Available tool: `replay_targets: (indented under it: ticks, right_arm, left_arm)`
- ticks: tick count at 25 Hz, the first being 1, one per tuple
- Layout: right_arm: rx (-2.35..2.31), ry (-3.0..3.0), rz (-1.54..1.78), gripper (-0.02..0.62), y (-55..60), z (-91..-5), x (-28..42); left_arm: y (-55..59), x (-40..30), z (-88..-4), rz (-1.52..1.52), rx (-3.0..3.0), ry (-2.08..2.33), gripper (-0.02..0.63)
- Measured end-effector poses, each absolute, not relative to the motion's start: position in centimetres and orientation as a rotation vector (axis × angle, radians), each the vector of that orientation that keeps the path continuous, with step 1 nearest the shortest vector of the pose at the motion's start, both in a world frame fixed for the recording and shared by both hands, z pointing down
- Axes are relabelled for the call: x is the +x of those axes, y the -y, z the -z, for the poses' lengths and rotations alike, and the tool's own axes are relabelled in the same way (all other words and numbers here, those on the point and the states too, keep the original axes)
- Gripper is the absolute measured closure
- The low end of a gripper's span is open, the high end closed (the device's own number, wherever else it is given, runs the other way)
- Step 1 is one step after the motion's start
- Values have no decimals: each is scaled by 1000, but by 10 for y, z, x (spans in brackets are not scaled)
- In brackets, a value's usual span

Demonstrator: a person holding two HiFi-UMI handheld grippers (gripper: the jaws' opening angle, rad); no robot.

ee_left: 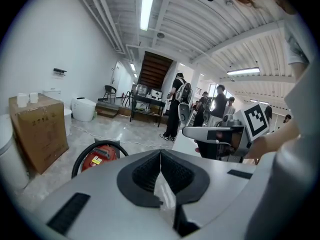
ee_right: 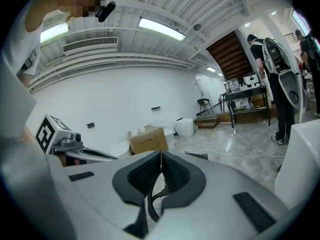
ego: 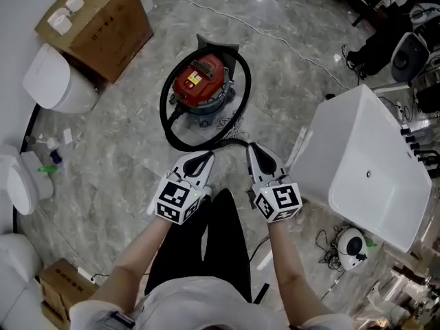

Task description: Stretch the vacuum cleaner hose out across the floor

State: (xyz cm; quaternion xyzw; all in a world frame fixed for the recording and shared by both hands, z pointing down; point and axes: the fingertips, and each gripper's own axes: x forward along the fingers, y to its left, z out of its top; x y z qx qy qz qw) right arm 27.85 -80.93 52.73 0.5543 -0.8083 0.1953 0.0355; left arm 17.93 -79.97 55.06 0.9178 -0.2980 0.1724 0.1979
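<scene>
left claw (ego: 208, 156) (ee_left: 160, 152): clenched, pads meeting tip to tip, gripping nothing; it is hovering over the floor (ego: 124, 163) and pointing toward the vacuum (ego: 201, 80) (ee_left: 99, 156)
right claw (ego: 251, 146) (ee_right: 161, 153): clenched, gripping nothing; it is hovering just beside the left claw, with its tip near the trailing run of the hose (ego: 165, 112) (ee_left: 80, 156) (ee_right: 150, 206)
hose: black, lying on the floor in a loop around the vacuum; one run is leading out of the loop toward the right claw; in the right gripper view a dark length is showing through the gap behind the closed tips, contact not determinable
vacuum: red, standing upright inside the loop, ahead of both claws
box (ego: 100, 19) (ee_left: 40, 129) (ee_right: 147, 140): cardboard, sitting by the wall, left of the vacuum
toilet (ego: 55, 81): white, standing just beside the box
tub (ego: 357, 150): white, standing right of the right claw
</scene>
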Motion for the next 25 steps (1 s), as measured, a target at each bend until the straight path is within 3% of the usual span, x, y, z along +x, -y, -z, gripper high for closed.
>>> replay_targets:
  ticks: [9,25]
  right_arm:
    - [1729,2424,-703,580,853,-615,326]
    - [1881,2333,-948,580,876,-828,366]
  left_arm:
    - [836,210,-635,-470,2518,744,597]
    - [852,215,-863,-886,2640,547,597]
